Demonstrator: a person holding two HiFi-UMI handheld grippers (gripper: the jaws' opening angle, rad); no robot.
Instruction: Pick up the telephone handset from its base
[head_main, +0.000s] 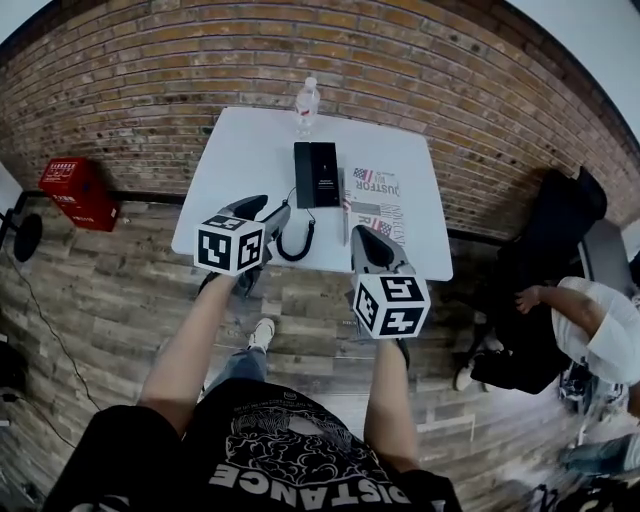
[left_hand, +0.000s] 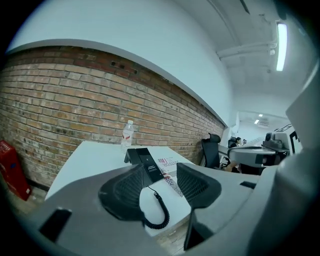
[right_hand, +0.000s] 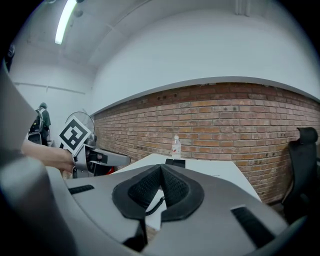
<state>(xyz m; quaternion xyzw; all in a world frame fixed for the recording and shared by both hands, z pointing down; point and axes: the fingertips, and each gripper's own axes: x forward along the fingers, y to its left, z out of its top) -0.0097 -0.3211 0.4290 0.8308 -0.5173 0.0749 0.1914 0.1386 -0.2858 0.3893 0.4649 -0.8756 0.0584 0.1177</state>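
Observation:
The black telephone (head_main: 316, 172) lies on the white table (head_main: 250, 150) with its handset resting on the base; a coiled cord (head_main: 297, 245) loops toward the front edge. My left gripper (head_main: 268, 210) hovers at the front edge, left of the cord, open. In the left gripper view its jaws (left_hand: 159, 182) stand wide with nothing between them, and the phone (left_hand: 145, 161) and cord (left_hand: 159, 210) lie beyond. My right gripper (head_main: 365, 235) is at the front edge, right of the cord. In the right gripper view its pads (right_hand: 160, 170) meet, holding nothing, and the phone (right_hand: 175, 162) is far ahead.
A water bottle (head_main: 307, 100) stands at the table's far edge by the brick wall. Printed papers (head_main: 375, 195) lie right of the phone. A red box (head_main: 78, 190) sits on the floor at the left. A person (head_main: 590, 330) sits at the right beside a black chair (head_main: 560, 215).

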